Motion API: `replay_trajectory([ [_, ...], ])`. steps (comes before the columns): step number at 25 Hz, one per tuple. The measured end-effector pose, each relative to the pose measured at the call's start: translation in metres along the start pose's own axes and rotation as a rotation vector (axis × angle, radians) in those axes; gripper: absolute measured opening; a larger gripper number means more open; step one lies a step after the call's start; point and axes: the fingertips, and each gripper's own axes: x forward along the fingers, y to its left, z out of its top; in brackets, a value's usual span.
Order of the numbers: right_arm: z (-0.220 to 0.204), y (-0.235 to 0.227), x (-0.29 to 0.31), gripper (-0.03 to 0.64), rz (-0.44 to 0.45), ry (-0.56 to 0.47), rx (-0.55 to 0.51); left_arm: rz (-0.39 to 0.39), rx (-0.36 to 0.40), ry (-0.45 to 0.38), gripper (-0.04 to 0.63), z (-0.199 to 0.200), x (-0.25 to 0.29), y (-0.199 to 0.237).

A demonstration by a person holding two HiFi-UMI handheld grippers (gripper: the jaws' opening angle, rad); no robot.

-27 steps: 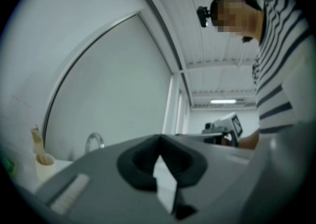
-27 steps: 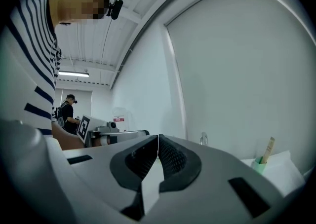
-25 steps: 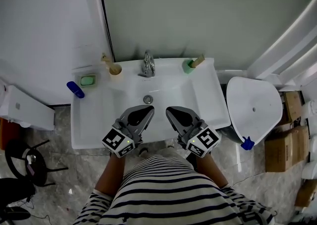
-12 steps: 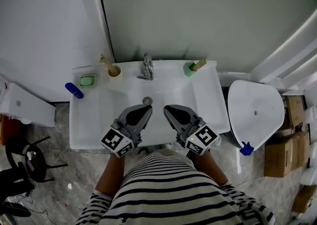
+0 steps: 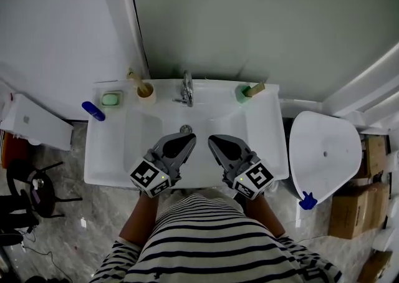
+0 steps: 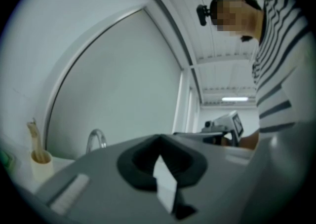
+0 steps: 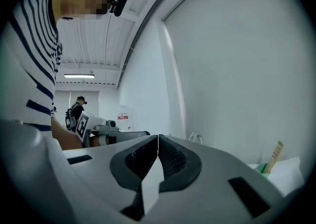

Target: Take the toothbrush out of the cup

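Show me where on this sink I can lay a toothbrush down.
Bare: the sink's right ledge, between the green cup and the front edge; and the left ledge, in front of the soap dish and blue bottle. Crowded: the back ledge, with tan cup and tap. The left tongs and right tongs hang over the basin.

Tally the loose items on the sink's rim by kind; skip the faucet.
Cups: 2 (beige cup, green cup)
Toothbrushes: 2 (left toothbrush, right toothbrush)
Soap dish: 1
Blue object: 1
Total: 6
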Motion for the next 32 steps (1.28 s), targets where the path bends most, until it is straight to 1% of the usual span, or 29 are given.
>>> replay_trajectory([
  [6, 0.001, -0.027, -0.009, 0.006, 0.052, 0.007, -0.007, 0.032, 0.015, -0.005, 0.008, 0.004, 0.032, -0.004],
  [9, -0.001, -0.034, -0.012, 0.006, 0.080, 0.008, -0.001, 0.053, 0.030, 0.014, 0.008, -0.001, 0.042, -0.004],
  [13, -0.004, -0.041, -0.009, 0.006, 0.095, 0.008, 0.004, 0.071, 0.045, 0.041, 0.008, -0.009, 0.042, -0.004],
  [16, -0.005, -0.037, -0.004, 0.006, 0.092, 0.011, 0.009, 0.096, 0.037, 0.055, 0.008, -0.011, 0.032, 0.006],
  [18, -0.006, -0.033, 0.003, 0.006, 0.080, 0.013, 0.009, 0.104, 0.030, 0.054, 0.008, -0.009, 0.024, 0.017],
  [20, -0.006, -0.029, 0.016, 0.006, 0.058, 0.013, 0.011, 0.095, 0.034, 0.046, 0.008, -0.003, 0.015, 0.031],
  [23, -0.004, -0.018, 0.040, 0.008, 0.013, 0.006, 0.016, 0.055, 0.046, 0.050, 0.008, 0.006, -0.004, 0.050],
  [26, -0.003, -0.001, 0.070, 0.008, -0.039, -0.006, 0.021, 0.025, 0.046, 0.061, 0.008, 0.012, -0.031, 0.079],
  [29, -0.008, 0.015, 0.101, 0.008, -0.093, -0.013, 0.027, -0.002, 0.036, 0.078, 0.009, 0.016, -0.058, 0.110],
  [32, -0.014, 0.030, 0.129, 0.008, -0.141, -0.004, 0.036, -0.043, 0.053, 0.102, 0.009, 0.018, -0.082, 0.134],
])
